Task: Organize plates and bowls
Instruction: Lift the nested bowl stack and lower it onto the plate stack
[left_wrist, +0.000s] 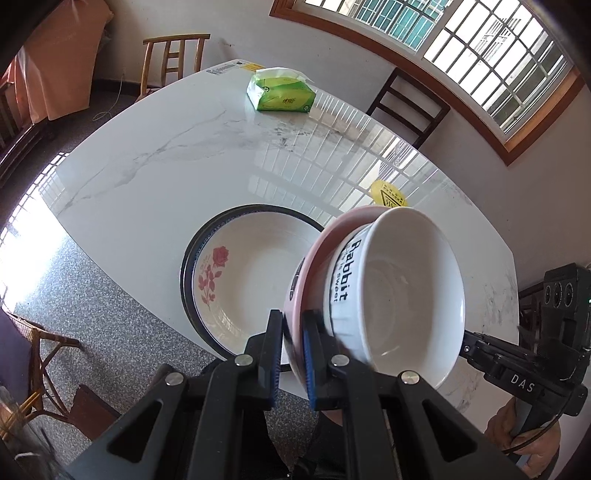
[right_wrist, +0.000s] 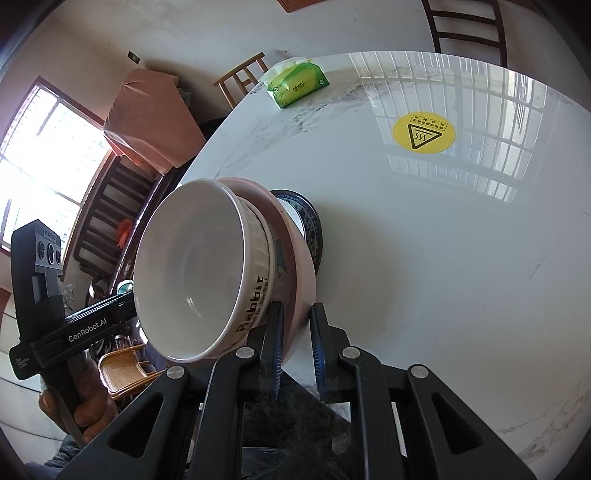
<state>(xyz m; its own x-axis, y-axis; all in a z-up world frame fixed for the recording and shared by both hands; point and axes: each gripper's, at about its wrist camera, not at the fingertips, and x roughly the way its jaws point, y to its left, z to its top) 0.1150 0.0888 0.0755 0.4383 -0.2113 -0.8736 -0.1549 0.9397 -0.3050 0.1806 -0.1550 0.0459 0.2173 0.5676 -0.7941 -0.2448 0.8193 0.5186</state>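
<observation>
Grippers: left (left_wrist: 291, 350), right (right_wrist: 297, 347) both clamp pink bowl (left_wrist: 314, 251) rim (white bowl (left_wrist: 399, 291) nested); airborne

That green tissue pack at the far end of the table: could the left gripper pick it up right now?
Probably not. The left gripper is shut on the pink bowl, which carries the white bowl, and the tissue pack lies far across the table.

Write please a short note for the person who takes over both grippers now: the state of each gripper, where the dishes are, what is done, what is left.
Left gripper: shut on the pink bowl rim.
Right gripper: shut on the same rim, opposite side.
White Rabbit bowl is nested in the pink bowl; the stack is tilted, held above the table.
Rose plate lies on the table at its near edge.
Done: bowls nested.
Left: probably set the stack down level, perhaps on the plate.
</observation>
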